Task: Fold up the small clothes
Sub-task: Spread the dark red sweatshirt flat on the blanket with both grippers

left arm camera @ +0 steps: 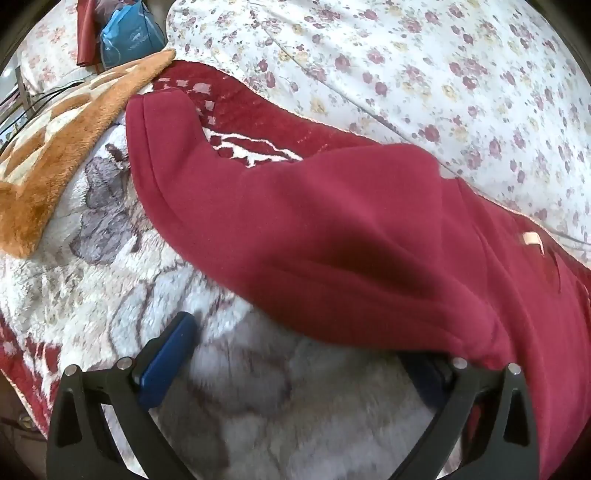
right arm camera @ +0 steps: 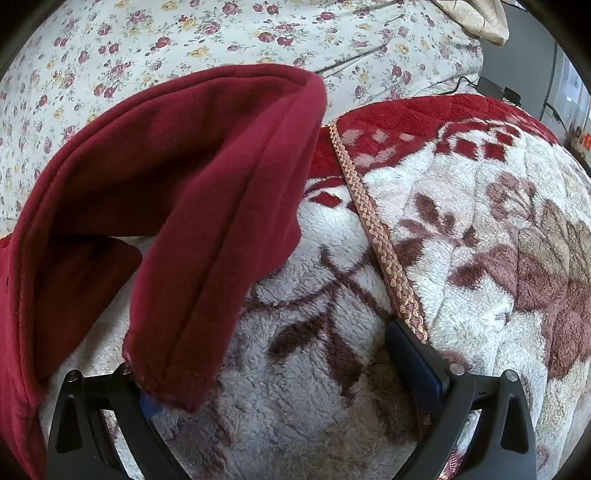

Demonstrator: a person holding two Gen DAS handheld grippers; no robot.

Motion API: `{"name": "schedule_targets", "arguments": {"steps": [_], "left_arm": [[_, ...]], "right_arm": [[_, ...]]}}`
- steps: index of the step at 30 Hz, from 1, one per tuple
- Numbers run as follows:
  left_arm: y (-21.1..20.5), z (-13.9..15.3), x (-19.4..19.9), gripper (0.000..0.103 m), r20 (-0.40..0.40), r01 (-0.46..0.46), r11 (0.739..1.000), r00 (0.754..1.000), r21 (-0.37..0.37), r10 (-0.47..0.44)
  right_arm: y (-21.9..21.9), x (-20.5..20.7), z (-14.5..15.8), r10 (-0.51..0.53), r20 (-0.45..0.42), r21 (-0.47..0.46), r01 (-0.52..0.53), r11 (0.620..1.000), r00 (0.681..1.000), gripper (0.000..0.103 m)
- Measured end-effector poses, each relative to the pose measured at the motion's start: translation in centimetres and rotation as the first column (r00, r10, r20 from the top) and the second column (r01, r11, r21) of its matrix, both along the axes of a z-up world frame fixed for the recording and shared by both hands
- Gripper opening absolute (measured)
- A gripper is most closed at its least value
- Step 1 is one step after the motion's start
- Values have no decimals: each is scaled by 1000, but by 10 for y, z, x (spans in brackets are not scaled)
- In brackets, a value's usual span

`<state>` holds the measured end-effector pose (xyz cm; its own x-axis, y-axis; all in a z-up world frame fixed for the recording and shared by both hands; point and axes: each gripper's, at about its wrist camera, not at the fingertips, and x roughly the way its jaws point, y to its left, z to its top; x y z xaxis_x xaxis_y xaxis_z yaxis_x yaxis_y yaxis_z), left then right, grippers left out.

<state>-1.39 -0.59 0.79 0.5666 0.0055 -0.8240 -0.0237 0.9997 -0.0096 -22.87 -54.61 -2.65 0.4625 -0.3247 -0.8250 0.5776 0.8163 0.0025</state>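
A dark red fleece garment [left arm camera: 351, 236] lies across a fluffy white blanket with brown and red flowers [left arm camera: 110, 288]. My left gripper [left arm camera: 299, 354] stands open low over the blanket at the garment's near edge. Its left blue pad [left arm camera: 166, 362] is bare, and the red cloth drapes over the tip of its right finger. In the right wrist view a sleeve of the garment [right arm camera: 207, 229] hangs toward the camera, its cuff covering the left finger of my right gripper [right arm camera: 284, 373]. That gripper is open too; its right pad [right arm camera: 417, 362] is bare, next to a braided trim.
A floral bedsheet [left arm camera: 443, 74] lies behind the garment. At the far left are an orange-brown plush blanket [left arm camera: 74, 140], a blue bag [left arm camera: 129, 37] and cables. A braided trim [right arm camera: 373, 229] runs across the blanket. A beige cloth [right arm camera: 476, 18] and a cable lie far right.
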Motion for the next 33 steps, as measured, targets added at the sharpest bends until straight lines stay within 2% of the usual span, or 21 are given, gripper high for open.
{"name": "schedule_targets", "arguments": {"steps": [3,6,10,11,13,20,23,30,33], "left_arm": [[-5,10,-14,103,44,31,999,999,-13,-30],[-11,26,-34,103,123,61,998,991,-8,-60],[-23,47,-59,103,190,129,992,973,14,-129],[-26,51,-64,103,200,147,989,969,12,-146],[-34,57,-72,103,210,175,984,962,17,-175],[-50,71,-79,103,220,225,974,950,2,-220],[-50,72,-89,103,226,245,969,945,-6,-238],[-52,78,-104,103,231,263,965,939,-5,-254],[-55,80,-108,103,239,277,961,932,10,-271]], "right_arm": [[0,0,0,1,-18,-17,-1,1000,1000,103],[1,2,1,1,-33,-16,-1,1000,999,103],[2,0,12,3,-43,98,1,995,999,103],[8,-5,20,15,-16,149,-12,989,1000,103],[20,-10,31,42,10,173,-43,984,999,103],[100,-29,90,156,110,170,-174,970,982,103],[134,-38,106,198,145,149,-219,964,969,103],[208,-22,118,269,141,149,-290,945,953,103],[231,-15,120,296,126,100,-309,946,947,103]]}}
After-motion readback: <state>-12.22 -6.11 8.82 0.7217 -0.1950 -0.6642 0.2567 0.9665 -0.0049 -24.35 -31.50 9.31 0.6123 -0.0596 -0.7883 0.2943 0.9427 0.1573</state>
